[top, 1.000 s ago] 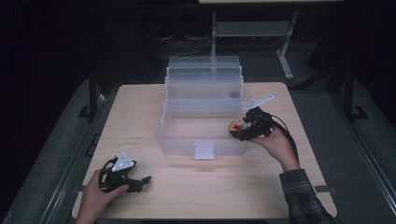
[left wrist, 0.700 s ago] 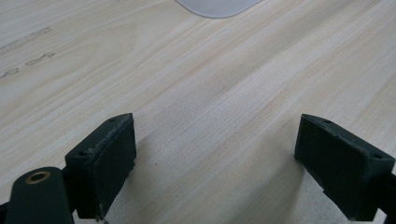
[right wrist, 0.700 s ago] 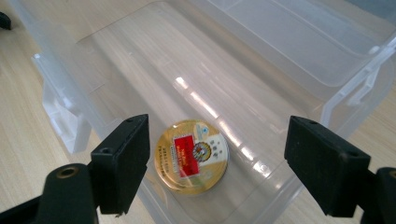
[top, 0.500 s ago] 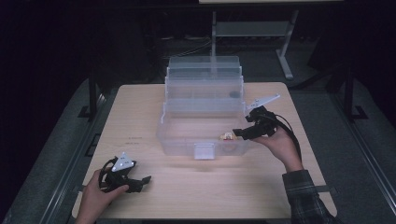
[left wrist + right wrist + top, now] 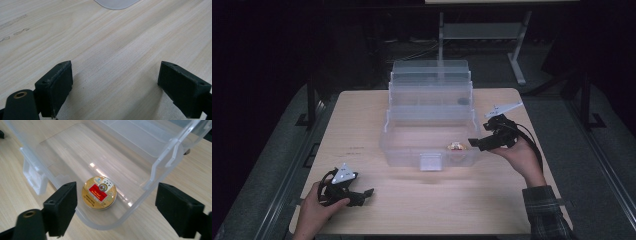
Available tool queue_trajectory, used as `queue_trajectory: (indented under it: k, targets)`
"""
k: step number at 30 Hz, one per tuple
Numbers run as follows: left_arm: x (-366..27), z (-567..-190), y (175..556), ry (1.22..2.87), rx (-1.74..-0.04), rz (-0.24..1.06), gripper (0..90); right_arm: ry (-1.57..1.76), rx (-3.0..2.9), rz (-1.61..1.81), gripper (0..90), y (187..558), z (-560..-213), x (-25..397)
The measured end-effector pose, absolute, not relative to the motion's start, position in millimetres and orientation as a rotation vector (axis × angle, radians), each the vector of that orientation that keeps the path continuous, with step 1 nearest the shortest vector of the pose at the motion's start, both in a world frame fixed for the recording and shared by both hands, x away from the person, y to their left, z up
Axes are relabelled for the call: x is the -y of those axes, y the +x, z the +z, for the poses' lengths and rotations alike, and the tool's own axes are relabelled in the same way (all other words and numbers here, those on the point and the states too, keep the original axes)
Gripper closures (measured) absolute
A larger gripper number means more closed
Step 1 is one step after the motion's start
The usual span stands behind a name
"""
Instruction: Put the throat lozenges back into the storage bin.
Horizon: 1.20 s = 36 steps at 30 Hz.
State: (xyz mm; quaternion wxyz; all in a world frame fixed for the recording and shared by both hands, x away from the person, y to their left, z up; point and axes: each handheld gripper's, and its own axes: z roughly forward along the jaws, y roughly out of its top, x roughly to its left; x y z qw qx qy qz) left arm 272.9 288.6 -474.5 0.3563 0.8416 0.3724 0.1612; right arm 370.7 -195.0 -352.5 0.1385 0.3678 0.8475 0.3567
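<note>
Right gripper (image 5: 474, 144) released, jaws wide, hovering at the right near corner of the clear tiered box (image 5: 430, 131), round gold tin (image 5: 100, 192) lying flat inside that corner, label up, left gripper (image 5: 365, 194) released, low over the desk (image 5: 362, 115) at near left

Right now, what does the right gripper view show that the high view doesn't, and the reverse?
Right gripper view alone: the red and gold label on the tin, readable as print, and its own jaws standing wide apart, empty.

High view alone: the box's stepped upper trays, the left gripper low over the table, and both hands.

Shared: the tin lying flat in the box's bottom compartment, near its right end, with the right gripper beside it.
</note>
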Motion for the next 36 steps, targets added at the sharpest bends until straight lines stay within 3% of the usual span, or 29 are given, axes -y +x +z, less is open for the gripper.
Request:
queue_trajectory:
  k: [7,36]
  targets:
    - [-288.6,-474.5,272.9,2.173,-0.962,0.416,11.7,1.087,-2.434,1.005,1.8,365.1,-355.1,199.3]
    - [-288.6,-474.5,272.9,2.174,-0.962,0.416,11.7,1.144,-2.386,1.034,0.5,330.6,-378.4,238.2]
